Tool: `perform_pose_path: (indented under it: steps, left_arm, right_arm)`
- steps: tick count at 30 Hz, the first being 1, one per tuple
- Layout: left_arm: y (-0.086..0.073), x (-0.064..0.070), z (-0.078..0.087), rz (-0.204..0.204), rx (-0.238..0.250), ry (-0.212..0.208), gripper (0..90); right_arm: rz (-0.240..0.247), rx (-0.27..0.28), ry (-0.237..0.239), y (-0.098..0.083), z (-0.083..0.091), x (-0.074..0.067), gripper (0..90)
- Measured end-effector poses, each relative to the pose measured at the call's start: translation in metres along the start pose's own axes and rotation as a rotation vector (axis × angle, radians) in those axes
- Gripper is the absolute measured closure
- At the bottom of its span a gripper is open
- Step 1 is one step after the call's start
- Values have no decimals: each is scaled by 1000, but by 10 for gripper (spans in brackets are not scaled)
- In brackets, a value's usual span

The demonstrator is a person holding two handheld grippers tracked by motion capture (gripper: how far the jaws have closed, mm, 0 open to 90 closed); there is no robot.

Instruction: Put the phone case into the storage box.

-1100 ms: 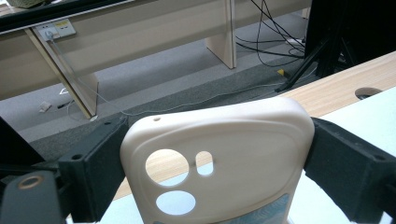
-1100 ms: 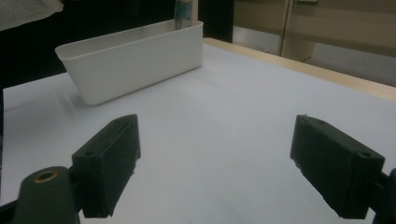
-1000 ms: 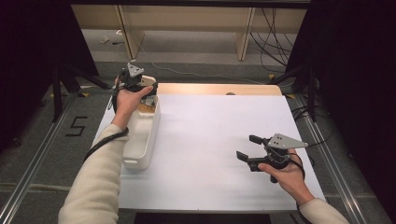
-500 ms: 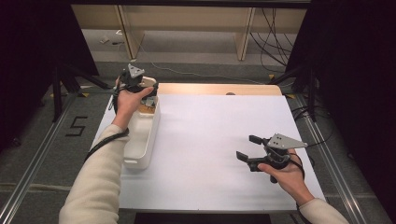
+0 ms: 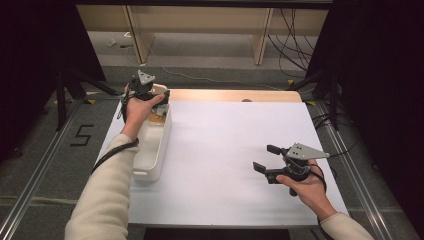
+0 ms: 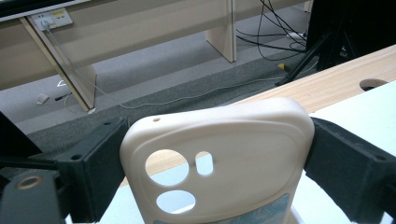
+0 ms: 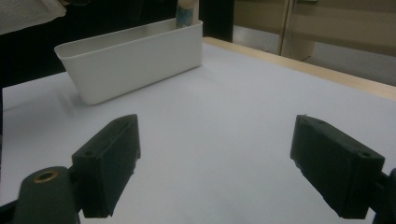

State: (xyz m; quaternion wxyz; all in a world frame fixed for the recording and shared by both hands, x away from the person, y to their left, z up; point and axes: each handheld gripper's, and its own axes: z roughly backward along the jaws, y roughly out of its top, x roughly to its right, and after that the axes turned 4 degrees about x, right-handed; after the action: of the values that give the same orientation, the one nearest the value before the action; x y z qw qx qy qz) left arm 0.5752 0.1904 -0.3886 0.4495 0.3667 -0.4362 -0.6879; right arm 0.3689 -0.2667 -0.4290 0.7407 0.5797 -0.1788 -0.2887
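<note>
A cream phone case (image 6: 219,154) with camera cut-outs stands upright between the jaws of my left gripper (image 6: 217,161), which press on both of its sides. In the high view, the left gripper (image 5: 145,92) hangs over the far end of a long white bin (image 5: 155,150). My right gripper (image 5: 265,157) hovers low over the white table top (image 5: 225,140) at the front right, open and with nothing between its fingers. The right gripper view looks across the table at the bin (image 7: 135,60), with the case (image 7: 187,11) sticking up at its far end.
Beyond the white sheet runs a wooden table edge (image 5: 230,95) with a round hole (image 5: 246,100). Cables (image 5: 295,40) lie on the floor behind, and dark stands flank both sides of the table.
</note>
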Motion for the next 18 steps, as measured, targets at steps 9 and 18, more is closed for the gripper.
perform_pose_path:
  steps: [9, 18]
  left_arm:
    - [-2, 0, -3, 3, -13, 1, 100]
    - [-5, -1, -5, 11, -20, 1, 98]
  right_arm:
    - [0, -5, 0, 0, 0, 0, 167]
    - [1, -7, 0, 0, 0, 0, 167]
